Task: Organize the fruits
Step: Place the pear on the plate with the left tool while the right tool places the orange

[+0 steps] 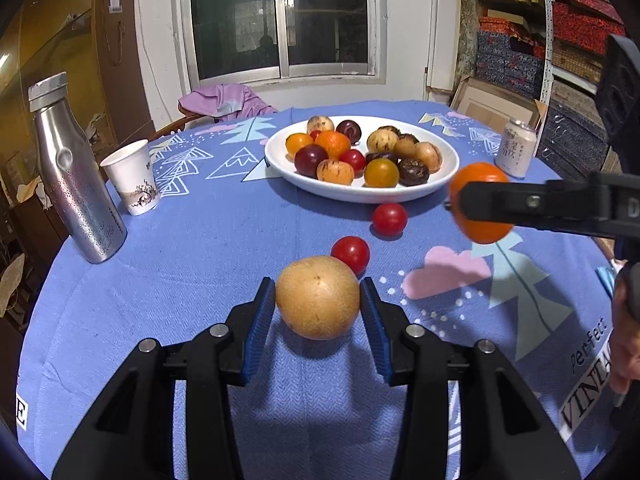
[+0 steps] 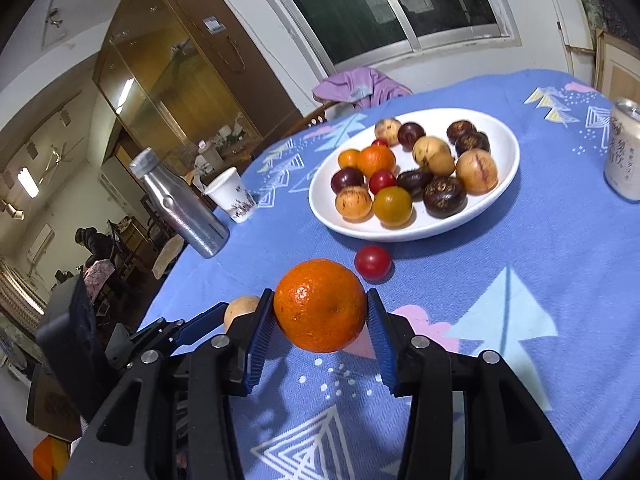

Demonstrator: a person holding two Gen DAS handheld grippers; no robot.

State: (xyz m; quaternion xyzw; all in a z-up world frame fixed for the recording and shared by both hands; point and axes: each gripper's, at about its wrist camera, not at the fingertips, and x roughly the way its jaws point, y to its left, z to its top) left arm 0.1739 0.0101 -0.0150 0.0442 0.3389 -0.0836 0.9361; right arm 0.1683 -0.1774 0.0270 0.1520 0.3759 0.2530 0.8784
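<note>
Left gripper (image 1: 318, 300) brackets the tan pear (image 1: 318, 297) on the blue tablecloth (image 1: 180, 280), pads at its sides; whether they touch, I cannot tell. Right gripper (image 2: 320, 312) clamps the orange (image 2: 320, 305), lifted. White plate (image 1: 444, 156) of fruit sits at twelve o'clock.

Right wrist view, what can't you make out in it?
- Pear: mostly hidden behind the right gripper's finger and the left gripper.
- Can: cut off by the picture's right edge; label unreadable.
- Left gripper's jaws: side-on and partly covered, gap unclear here.
- Orange's underside: faces away.
</note>
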